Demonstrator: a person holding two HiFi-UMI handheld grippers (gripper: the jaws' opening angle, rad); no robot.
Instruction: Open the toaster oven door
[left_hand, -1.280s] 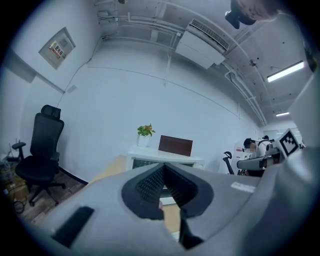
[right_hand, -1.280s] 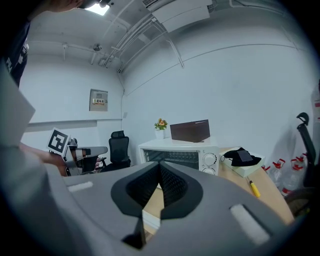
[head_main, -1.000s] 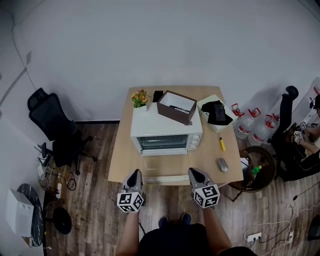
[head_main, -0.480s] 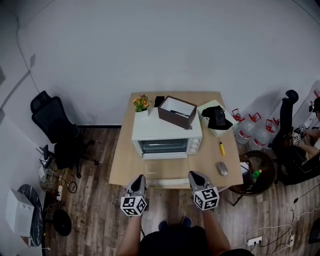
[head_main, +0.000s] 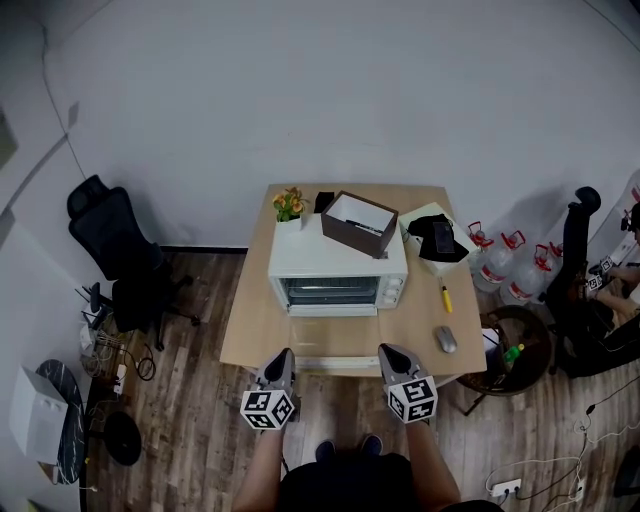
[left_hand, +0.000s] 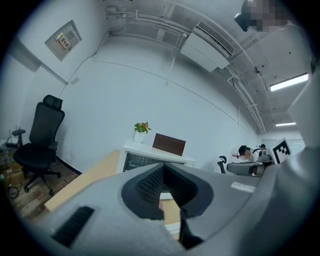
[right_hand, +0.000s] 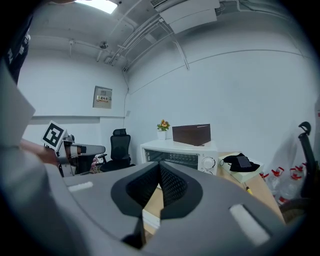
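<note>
The white toaster oven stands on the wooden table with its glass door shut and facing me. It also shows in the left gripper view and the right gripper view. My left gripper and right gripper hover side by side at the table's near edge, well short of the oven. Both are shut with nothing between the jaws, as the left gripper and right gripper show in their own views.
A brown box and a potted plant sit on and behind the oven. A white box with black items, a yellow pen and a mouse lie at the right. An office chair stands left, water bottles right.
The head view has drifted, so the table and oven sit slightly further right and higher. Both grippers stay shut at about the same place before the table edge.
</note>
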